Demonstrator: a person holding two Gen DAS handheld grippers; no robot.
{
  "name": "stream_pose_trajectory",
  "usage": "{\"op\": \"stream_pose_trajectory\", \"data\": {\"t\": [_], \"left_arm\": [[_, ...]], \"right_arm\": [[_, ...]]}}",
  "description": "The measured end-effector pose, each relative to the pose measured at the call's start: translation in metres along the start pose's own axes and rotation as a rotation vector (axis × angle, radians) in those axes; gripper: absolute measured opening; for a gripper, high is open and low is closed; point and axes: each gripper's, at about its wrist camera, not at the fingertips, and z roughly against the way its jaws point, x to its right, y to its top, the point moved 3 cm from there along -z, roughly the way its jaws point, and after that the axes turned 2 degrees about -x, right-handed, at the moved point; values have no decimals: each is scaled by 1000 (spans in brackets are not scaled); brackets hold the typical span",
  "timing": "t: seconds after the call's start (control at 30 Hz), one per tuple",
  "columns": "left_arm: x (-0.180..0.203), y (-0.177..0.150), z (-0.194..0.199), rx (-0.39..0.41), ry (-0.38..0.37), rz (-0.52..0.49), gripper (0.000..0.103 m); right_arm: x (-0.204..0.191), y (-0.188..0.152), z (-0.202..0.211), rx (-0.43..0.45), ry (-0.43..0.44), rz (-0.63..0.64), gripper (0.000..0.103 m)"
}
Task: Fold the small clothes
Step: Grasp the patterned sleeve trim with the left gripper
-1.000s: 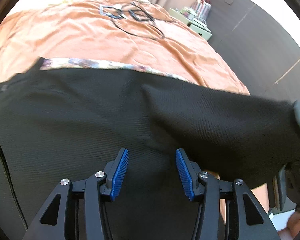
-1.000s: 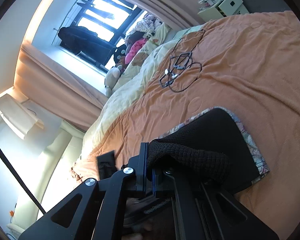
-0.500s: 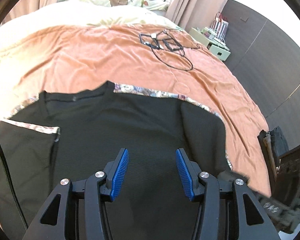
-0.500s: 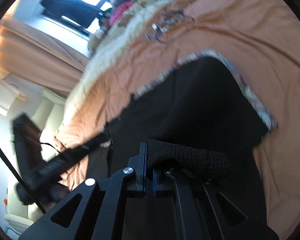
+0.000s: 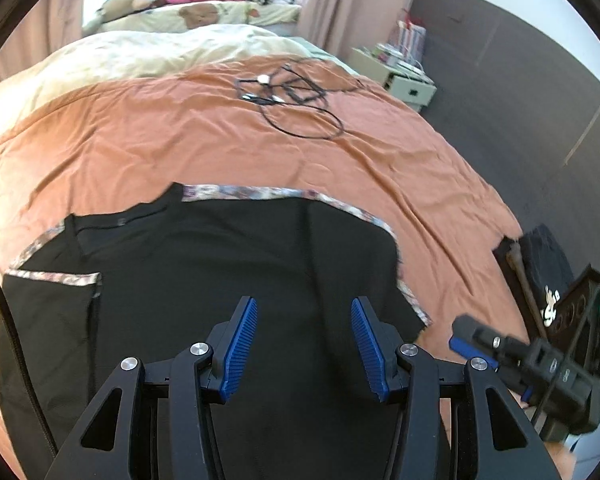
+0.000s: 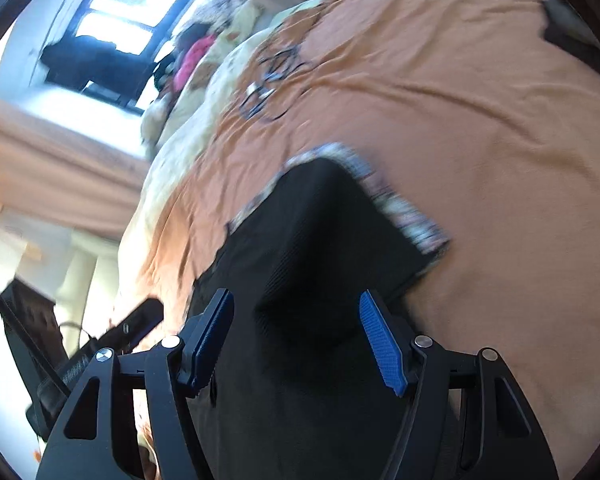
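A black shirt with a floral lining along its edges lies flat on the orange bedspread. Its right side is folded inward, and a sleeve is folded at the left. My left gripper is open and empty above the shirt's lower middle. My right gripper is open and empty above the shirt's folded right side. The right gripper also shows in the left wrist view beside the shirt's right edge.
A tangle of black cables lies on the far part of the bedspread. A cream duvet and soft toys lie beyond. A white bedside unit stands at the right. Dark objects stand past the bed's right edge.
My right gripper has let go of the shirt fabric and opened. The fold it carried now lies flat. My left gripper has lifted back, so more of the shirt and bed show.
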Motion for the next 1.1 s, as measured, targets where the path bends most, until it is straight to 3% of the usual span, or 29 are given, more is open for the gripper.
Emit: {"op": "stream_pose_trajectory", "data": {"t": [0.17, 0.4, 0.67, 0.77, 0.87, 1.1], "left_arm": [[31, 3, -27, -30, -24, -46, 52], [70, 2, -69, -84, -74, -93, 52], [108, -16, -106, -151, -129, -161, 52], [118, -23, -123, -186, -124, -188, 52], [128, -33, -141, -229, -114, -218, 52], [143, -45, -163, -248, -17, -287, 52]], "right_arm": [[16, 6, 15, 41, -4, -39, 63], [39, 13, 19, 72, -14, -98, 52], [53, 23, 29, 98, -43, -113, 52], [54, 21, 30, 96, -56, -117, 52], [56, 23, 34, 91, -45, -133, 43], [57, 27, 35, 85, -35, -120, 33]]}}
